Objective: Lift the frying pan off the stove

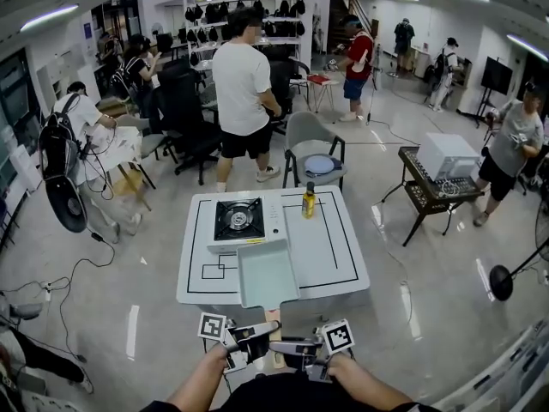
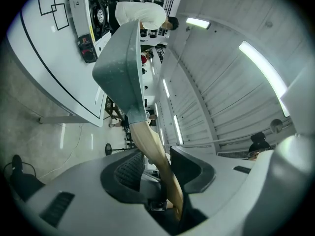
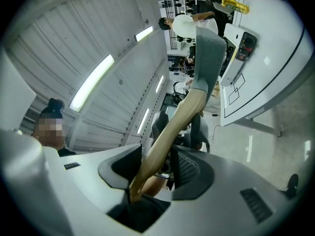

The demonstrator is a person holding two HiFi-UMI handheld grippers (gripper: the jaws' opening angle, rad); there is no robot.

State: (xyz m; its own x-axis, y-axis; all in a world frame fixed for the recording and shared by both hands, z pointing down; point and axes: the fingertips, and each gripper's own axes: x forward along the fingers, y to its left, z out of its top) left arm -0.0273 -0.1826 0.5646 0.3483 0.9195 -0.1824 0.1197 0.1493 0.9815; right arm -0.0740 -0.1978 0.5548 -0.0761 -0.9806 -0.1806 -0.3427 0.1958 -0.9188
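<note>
A: Big hall, glossy pale floor [image 1: 412, 316] reflecting the strip lights, ppl standing about at the back. What's sitting nearest?

B: White table [image 1: 339, 260] w/ black lines drawn on it. Stove [image 1: 238, 220] is sitting on its far left part, dark round burner in a pale body. Yellow bottle [image 1: 308, 201] is standing upright to the stove's right, apart from it.

A: Anything crowding it?

B: Grey chair [image 1: 313, 140] is sitting just behind the table, and a person in a white tee [image 1: 240, 84] is standing beyond that. Cart [image 1: 433, 191] w/ a white box is standing well off to the right. Cables [image 1: 77, 273] are trailing over the floor at left.

A: And the pan?

B: Pan [image 1: 268, 275] is rectangular, matte grey-green, w/ straight walls. It's lying off the burner, over the table's near half, far rim just at the stove's front. Touching the tabletop or not, can't tell. Its flat pale wood handle [image 2: 147, 136] is sticking out past the near edge.

A: Claws?

B: R gripper [image 3: 158, 150] is clamping the handle, both pads on the wood. L gripper [image 2: 155, 151] is straddling it from the other side. The wood is leaning on one jaw w/ a gap at the ribbed pad, so it's not pinching.
</note>
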